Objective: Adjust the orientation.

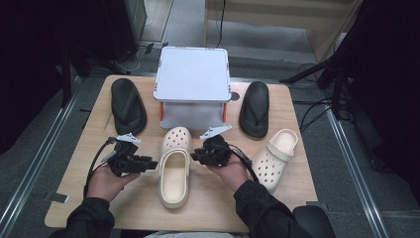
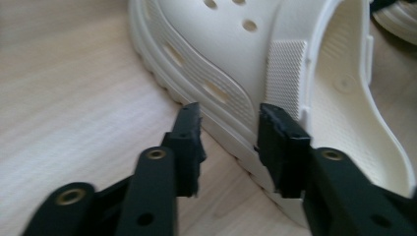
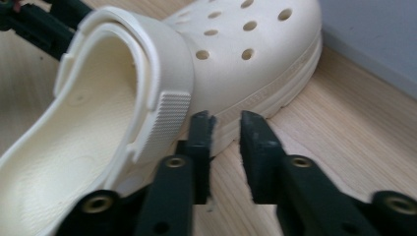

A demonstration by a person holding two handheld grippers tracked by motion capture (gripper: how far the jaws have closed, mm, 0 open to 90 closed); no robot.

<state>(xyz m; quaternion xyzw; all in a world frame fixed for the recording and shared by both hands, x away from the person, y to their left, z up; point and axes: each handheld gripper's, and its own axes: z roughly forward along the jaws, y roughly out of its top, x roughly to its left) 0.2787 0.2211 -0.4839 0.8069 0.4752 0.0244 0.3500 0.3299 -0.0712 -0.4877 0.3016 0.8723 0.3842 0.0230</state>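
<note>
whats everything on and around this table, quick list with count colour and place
cream clog between the grippers: 1, cream, front centre of table, toe toward the box
second cream clog: 1, cream, front right, lying at an angle
black sandals: 2, black, one back left, one back right
box: 1, white top with orange corners, back centre
table: 1, light wood
left gripper: 1, black, jaws open beside the clog's left side
right gripper: 1, black, jaws open beside the clog's right side
sleeves: 2, dark, bottom edge
</note>
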